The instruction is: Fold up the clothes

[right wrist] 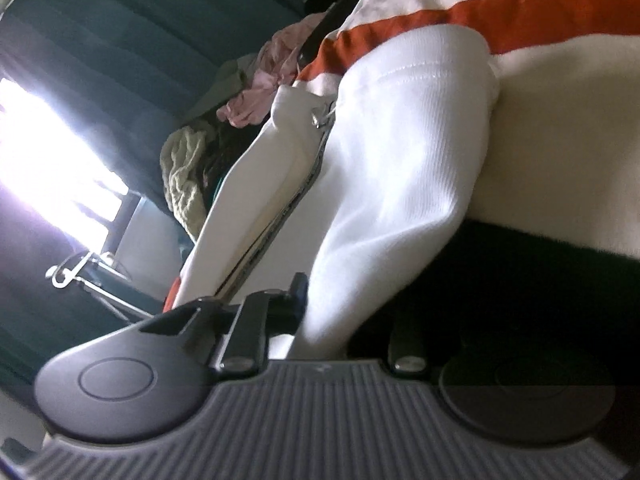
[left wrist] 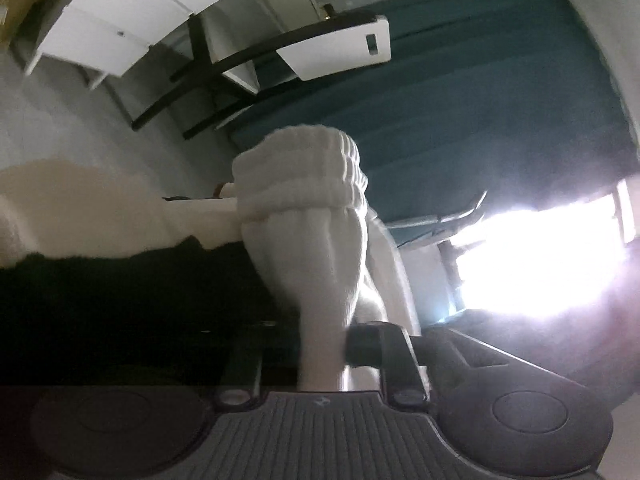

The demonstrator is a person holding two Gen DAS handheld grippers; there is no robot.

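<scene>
A white jacket with ribbed cuffs, orange stripes and a zipper fills both views. In the left wrist view my left gripper [left wrist: 320, 344] is shut on a bunched white ribbed cuff [left wrist: 304, 184] that stands up between the fingers. In the right wrist view my right gripper [right wrist: 320, 316] is shut on the white ribbed hem [right wrist: 400, 152] of the same jacket; the orange stripe [right wrist: 500, 12] and zipper [right wrist: 320, 120] lie beyond it. A black part of the garment [right wrist: 520, 272] lies beside the fingers.
A pile of other clothes, pink [right wrist: 276, 76] and cream knit [right wrist: 184, 176], lies beyond the jacket. Teal curtains [left wrist: 500, 80], a bright window [left wrist: 540, 264], a white cabinet [left wrist: 120, 20] and a dark-framed chair [left wrist: 224, 68] surround the area.
</scene>
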